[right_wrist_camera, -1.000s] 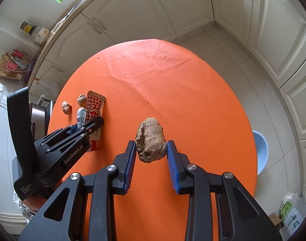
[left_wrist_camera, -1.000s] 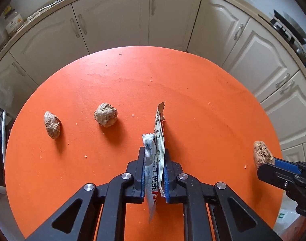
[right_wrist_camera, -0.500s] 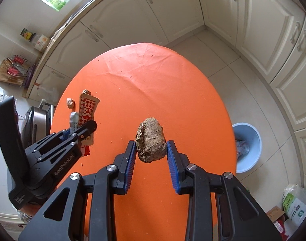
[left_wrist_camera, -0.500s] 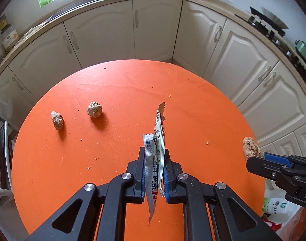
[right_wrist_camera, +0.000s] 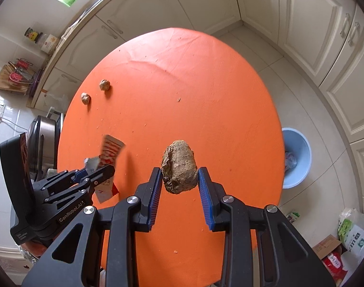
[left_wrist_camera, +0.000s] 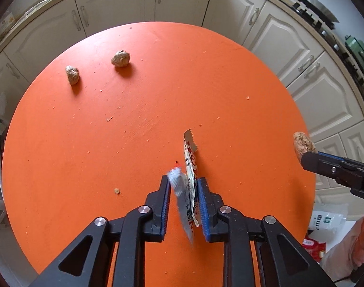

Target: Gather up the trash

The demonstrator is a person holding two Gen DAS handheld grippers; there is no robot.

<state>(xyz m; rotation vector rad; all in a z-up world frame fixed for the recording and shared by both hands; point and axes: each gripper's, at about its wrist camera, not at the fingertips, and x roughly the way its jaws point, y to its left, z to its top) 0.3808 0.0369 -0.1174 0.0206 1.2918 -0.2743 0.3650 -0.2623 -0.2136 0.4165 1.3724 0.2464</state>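
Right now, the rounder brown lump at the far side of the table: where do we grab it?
Across its middle, from straight above. The rounder lump is a compact ball sitting free on the orange table, with the longer lump apart on its left, so the claw fingers can drop either side of it; no edge or handle to favour.
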